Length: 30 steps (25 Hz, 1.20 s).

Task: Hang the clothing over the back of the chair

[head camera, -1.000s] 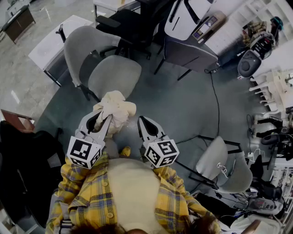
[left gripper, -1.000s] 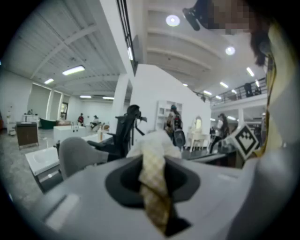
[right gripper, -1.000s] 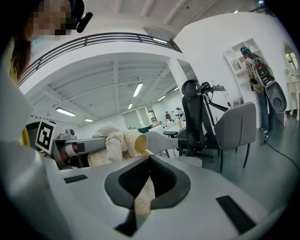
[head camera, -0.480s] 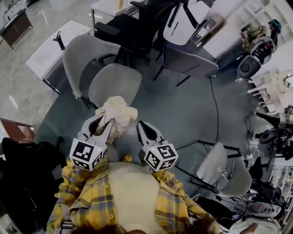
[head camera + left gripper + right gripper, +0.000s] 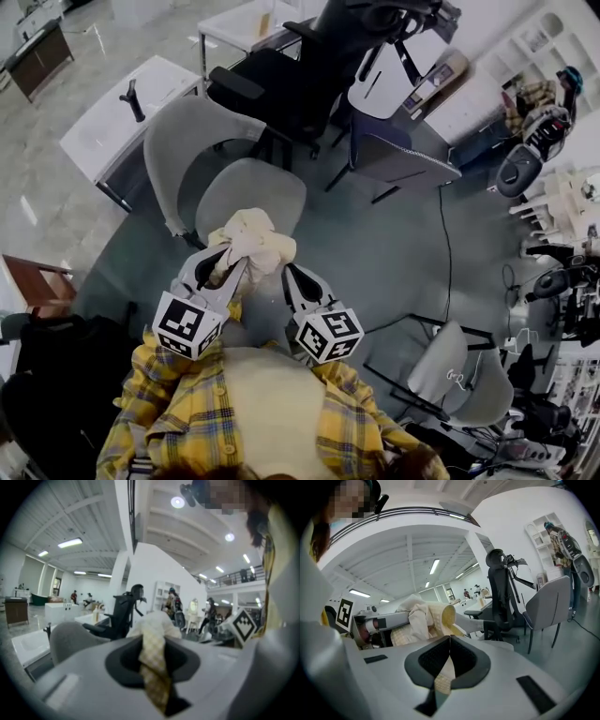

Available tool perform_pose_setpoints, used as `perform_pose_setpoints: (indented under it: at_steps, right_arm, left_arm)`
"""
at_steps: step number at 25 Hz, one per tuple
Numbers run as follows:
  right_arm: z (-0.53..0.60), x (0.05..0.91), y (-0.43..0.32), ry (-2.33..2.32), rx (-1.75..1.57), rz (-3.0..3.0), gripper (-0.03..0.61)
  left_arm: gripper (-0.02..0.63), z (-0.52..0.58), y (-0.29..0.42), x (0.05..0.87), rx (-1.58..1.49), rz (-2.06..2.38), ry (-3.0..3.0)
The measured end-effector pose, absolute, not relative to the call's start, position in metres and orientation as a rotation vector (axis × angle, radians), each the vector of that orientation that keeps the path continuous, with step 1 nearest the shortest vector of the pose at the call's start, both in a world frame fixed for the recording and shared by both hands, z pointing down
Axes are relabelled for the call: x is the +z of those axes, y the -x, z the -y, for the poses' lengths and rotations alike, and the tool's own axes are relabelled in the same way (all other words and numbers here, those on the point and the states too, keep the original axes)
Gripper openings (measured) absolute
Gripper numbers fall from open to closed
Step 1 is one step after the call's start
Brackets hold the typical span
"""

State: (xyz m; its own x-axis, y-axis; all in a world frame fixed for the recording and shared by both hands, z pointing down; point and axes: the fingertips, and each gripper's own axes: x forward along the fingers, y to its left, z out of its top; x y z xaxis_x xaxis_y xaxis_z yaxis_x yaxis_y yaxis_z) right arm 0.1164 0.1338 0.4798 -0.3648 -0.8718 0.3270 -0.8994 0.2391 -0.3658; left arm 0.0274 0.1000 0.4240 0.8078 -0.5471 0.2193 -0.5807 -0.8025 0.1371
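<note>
Against a second ago, we see the clothing [image 5: 251,246] carried up to the grey chair [image 5: 246,192]. The cream bundle hung short of the seat's front edge then, and now it overlaps that edge. The right gripper [image 5: 290,273] stood clear of the bundle then; now the bundle's side touches its tips. The left gripper [image 5: 228,265] grips as it did before.

From the head view we could take the right gripper for empty, since it only seems to brush the cloth. The right gripper view shows otherwise: its jaws are together on a thin strip of the checked fabric. The left gripper view shows a thicker fold clamped between that gripper's jaws, which keeps them slightly apart. Only the head view shows the whole chair, with its curved back on the far left side of the seat and nothing draped on it yet. Only the gripper views show the hall beyond the chair: a white ceiling with strip lights [image 5: 70,542], an upper gallery with a railing [image 5: 239,576], and people standing far off.

The chair stands on grey carpet [image 5: 375,234], and a pale glossy floor [image 5: 37,187] begins past its back. A white table [image 5: 108,108] sits just behind that back. A black office chair [image 5: 281,84] stands just beyond the seat. A second grey chair [image 5: 450,356] is well apart to the right, with a dark cable [image 5: 444,225] lying on the carpet between them.
</note>
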Motion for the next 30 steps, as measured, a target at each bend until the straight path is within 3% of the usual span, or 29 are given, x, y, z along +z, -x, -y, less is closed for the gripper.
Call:
perform_pose_setpoints:
  at_steps: [8, 30]
  right_arm:
    - [-0.09, 0.473, -0.095, -1.707, 0.742, 2.437, 0.015]
    - [-0.008, 0.473, -0.128, -1.471, 0.712, 2.614, 0.015]
  left_arm:
    - [0.072, -0.051, -0.01, 0.417, 0.246, 0.908, -2.782]
    - [0.072, 0.035, -0.049, 0.418, 0.302, 1.175, -2.729]
